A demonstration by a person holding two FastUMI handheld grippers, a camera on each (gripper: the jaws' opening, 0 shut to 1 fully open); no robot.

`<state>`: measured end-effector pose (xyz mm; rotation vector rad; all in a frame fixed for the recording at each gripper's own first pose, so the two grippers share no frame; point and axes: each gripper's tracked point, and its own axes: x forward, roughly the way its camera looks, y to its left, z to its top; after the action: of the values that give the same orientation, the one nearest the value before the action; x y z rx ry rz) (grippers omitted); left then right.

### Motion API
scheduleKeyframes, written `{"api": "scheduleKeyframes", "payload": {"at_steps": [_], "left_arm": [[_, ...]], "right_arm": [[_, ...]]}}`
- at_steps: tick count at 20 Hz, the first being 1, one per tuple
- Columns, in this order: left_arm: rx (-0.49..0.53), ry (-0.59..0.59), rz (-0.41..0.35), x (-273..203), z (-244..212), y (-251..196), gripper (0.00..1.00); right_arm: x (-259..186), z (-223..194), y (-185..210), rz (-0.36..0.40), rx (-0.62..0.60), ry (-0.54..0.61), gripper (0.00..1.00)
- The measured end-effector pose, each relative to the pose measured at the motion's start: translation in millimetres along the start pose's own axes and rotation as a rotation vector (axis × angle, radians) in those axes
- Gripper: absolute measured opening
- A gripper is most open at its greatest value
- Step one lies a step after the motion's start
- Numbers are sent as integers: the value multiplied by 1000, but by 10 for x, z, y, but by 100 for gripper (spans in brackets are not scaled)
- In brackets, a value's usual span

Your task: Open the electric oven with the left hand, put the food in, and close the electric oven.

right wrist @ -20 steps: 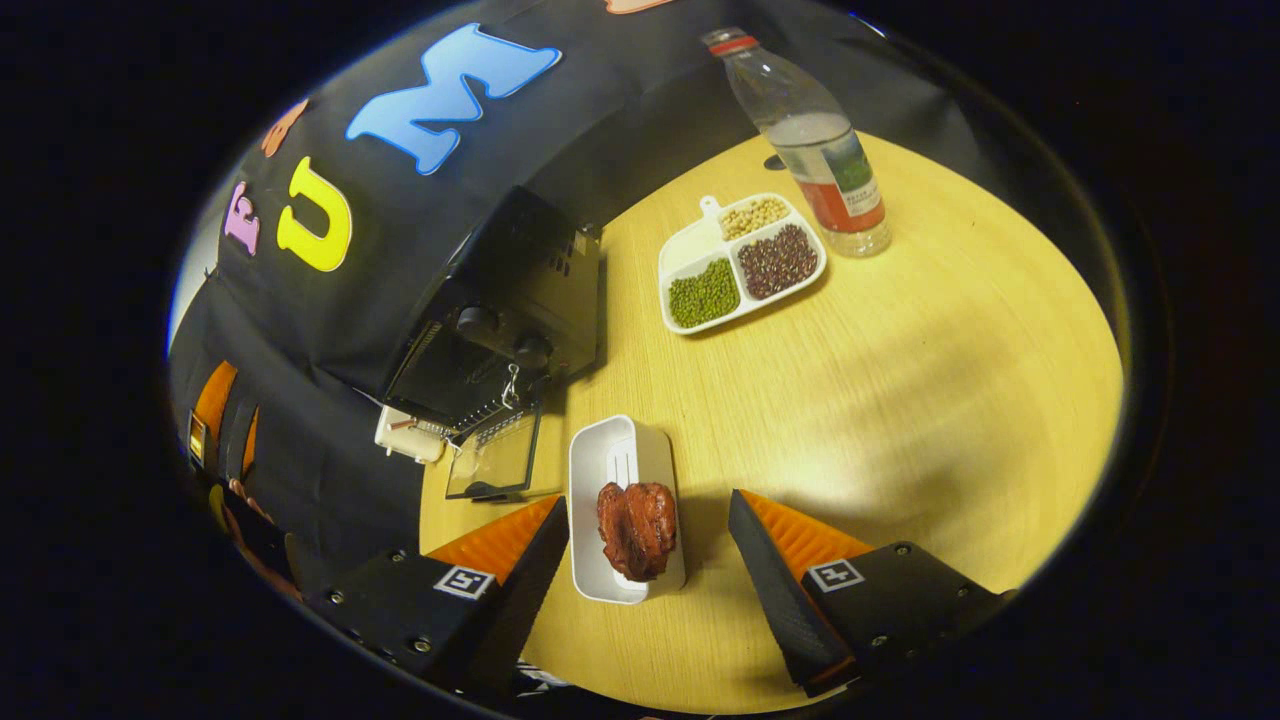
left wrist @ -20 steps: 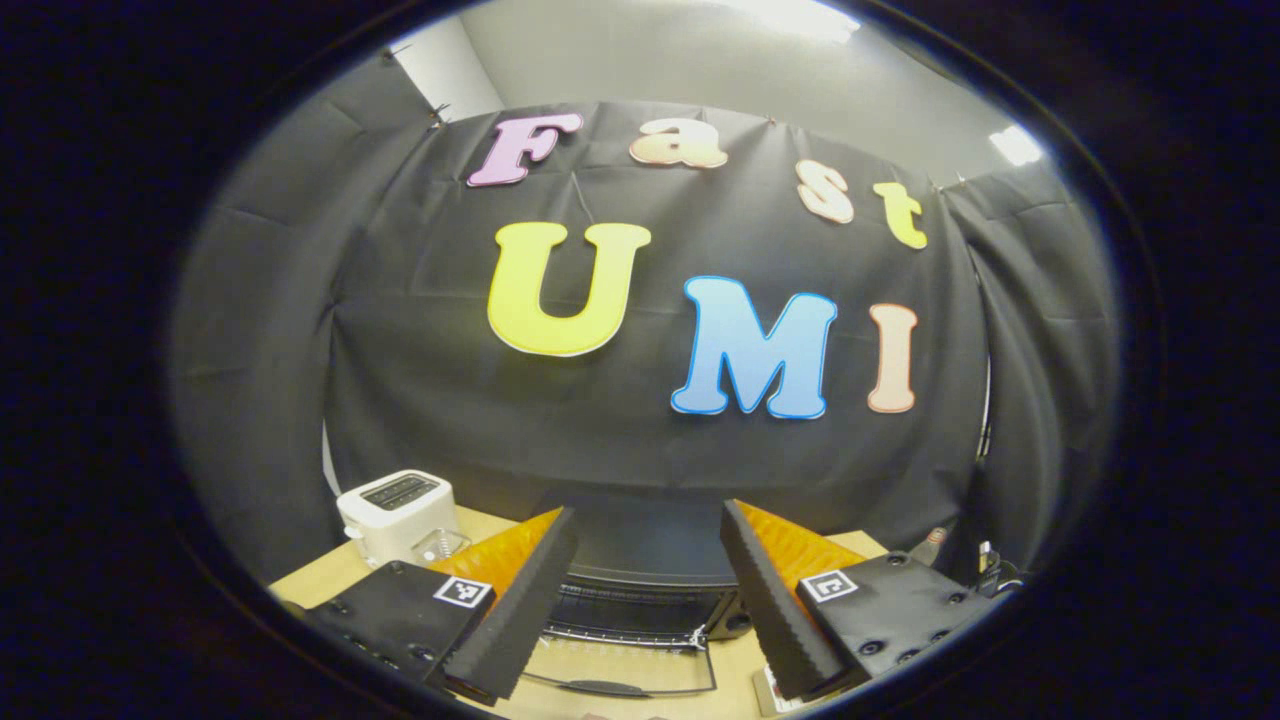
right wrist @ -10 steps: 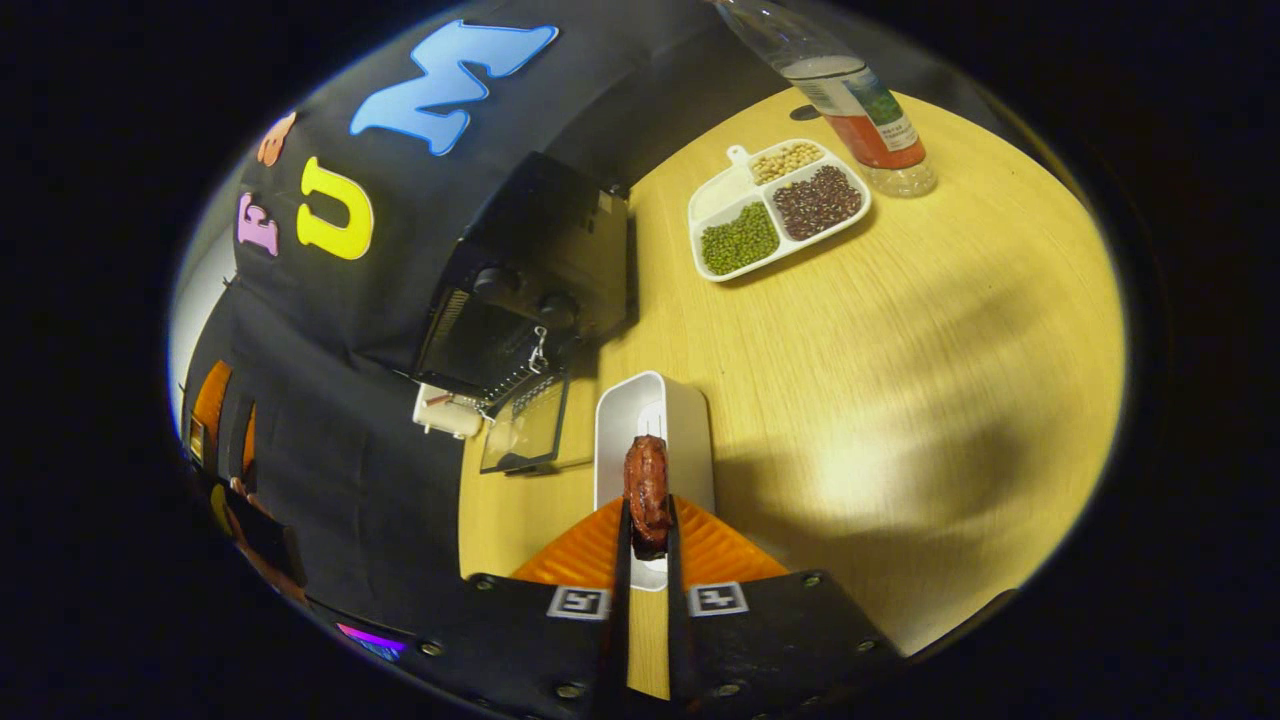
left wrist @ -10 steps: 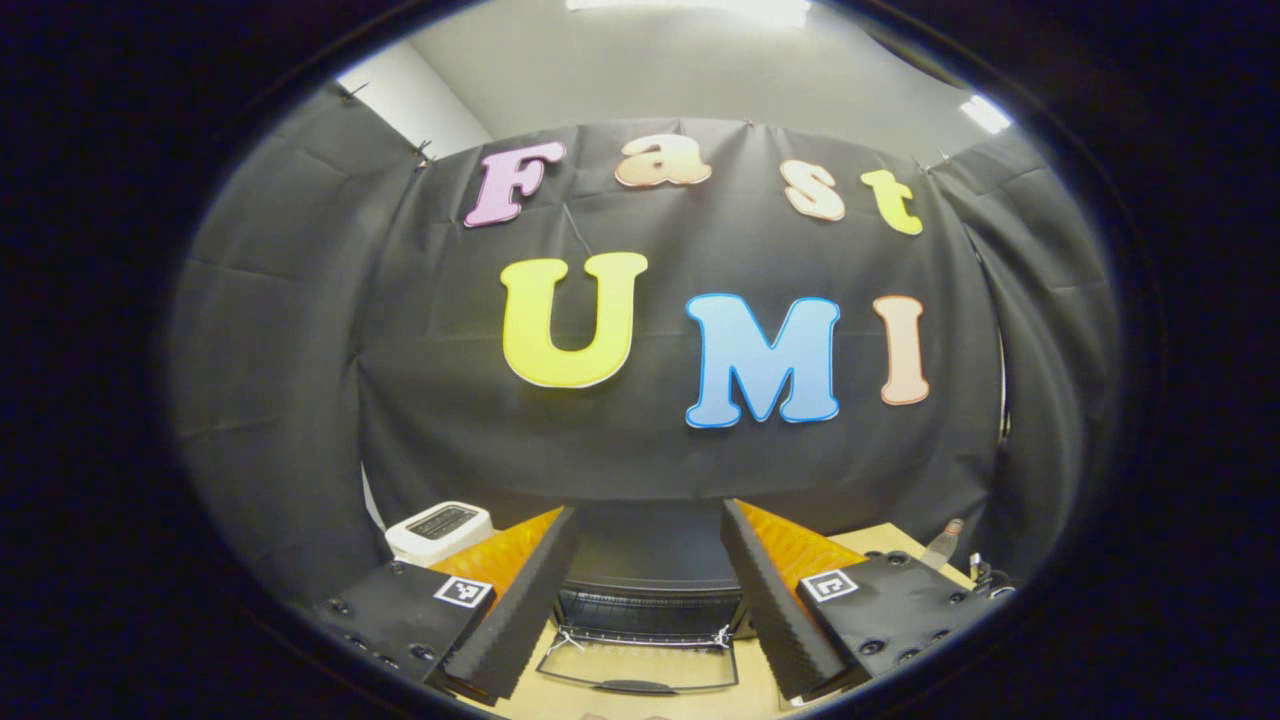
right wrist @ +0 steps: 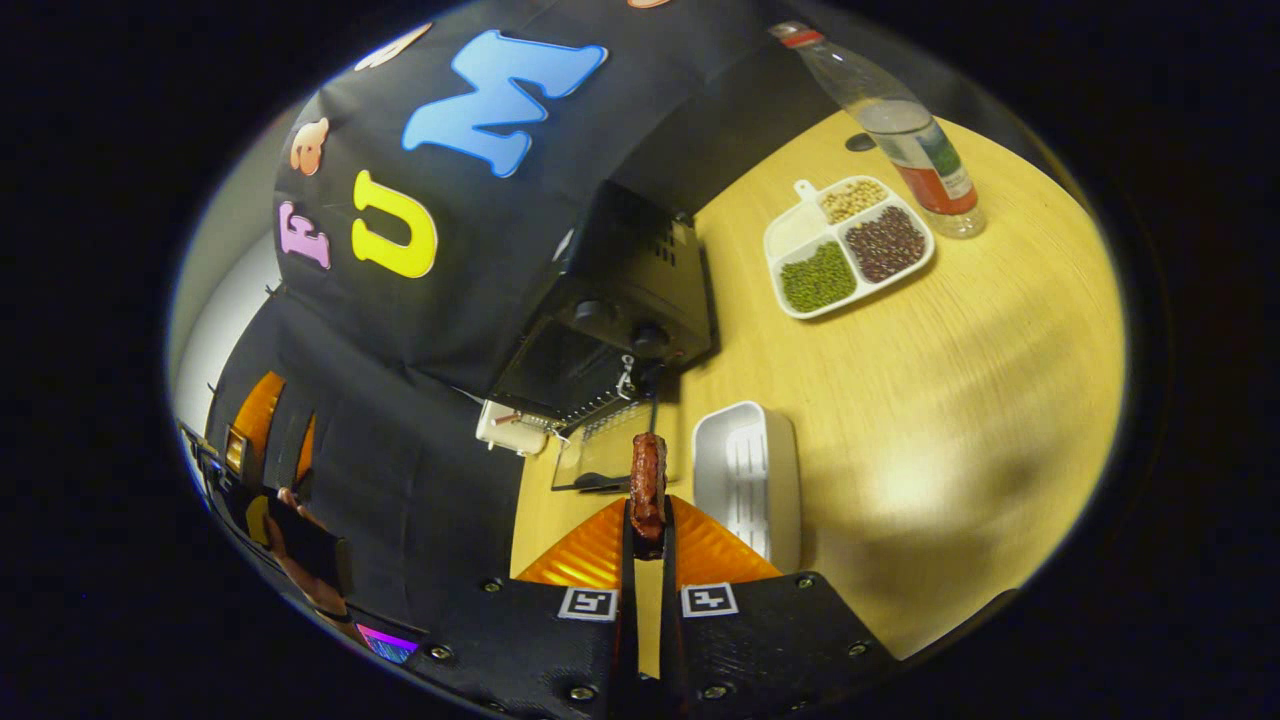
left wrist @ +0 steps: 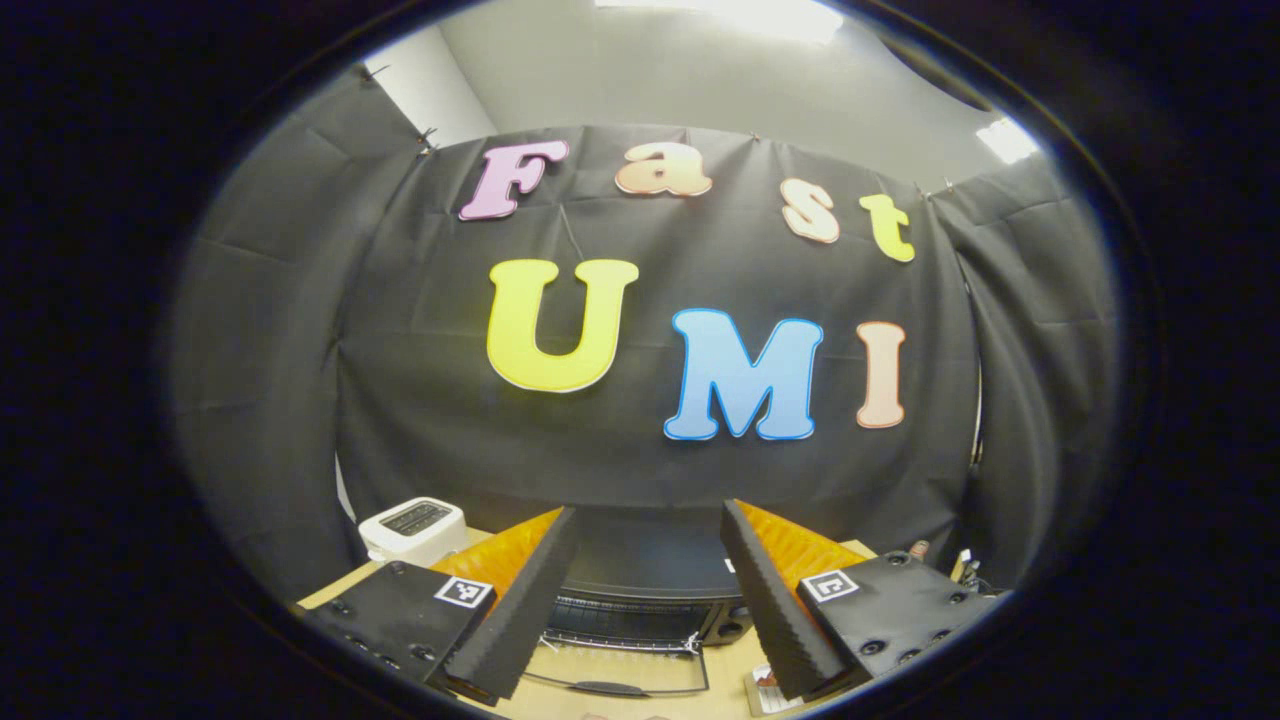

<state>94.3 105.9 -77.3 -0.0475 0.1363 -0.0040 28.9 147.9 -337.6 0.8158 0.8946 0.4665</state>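
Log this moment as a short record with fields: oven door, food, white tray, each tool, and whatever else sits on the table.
oven door: the electric oven stands with its glass door folded down open
food: brown piece of meat, lifted clear of the white tray
white tray: empty, on the wooden table beside the open door
right tool: shut on the meat
left tool: open, facing the oven, holding nothing
other items: divided dish of beans, drink bottle, white toaster

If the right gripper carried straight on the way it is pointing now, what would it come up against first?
Most likely the oven's lowered glass door: the right gripper, shut on the piece of meat, points at it, with the open oven beyond. Depth is unclear, so it might pass above the door.
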Motion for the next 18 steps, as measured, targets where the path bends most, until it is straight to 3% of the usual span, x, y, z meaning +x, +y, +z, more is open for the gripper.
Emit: {"api": "scheduleKeyframes", "payload": {"at_steps": [6,14,16,17,18], "left_arm": [[-1,-14,-30,-57,62,456,100],[-32,35,-4,-294,-209,1069,96],[-37,42,0,-329,-222,1188,100],[-35,40,1,-347,-219,1248,92],[-35,36,3,-353,-190,1302,96]], "right_arm": [[344,110,791,141,36,-57,9],[1316,289,1135,123,124,-101,9],[1510,292,1155,111,121,-101,9],[1616,302,1159,104,123,-102,9],[1694,316,1171,97,126,-110,9]]}}
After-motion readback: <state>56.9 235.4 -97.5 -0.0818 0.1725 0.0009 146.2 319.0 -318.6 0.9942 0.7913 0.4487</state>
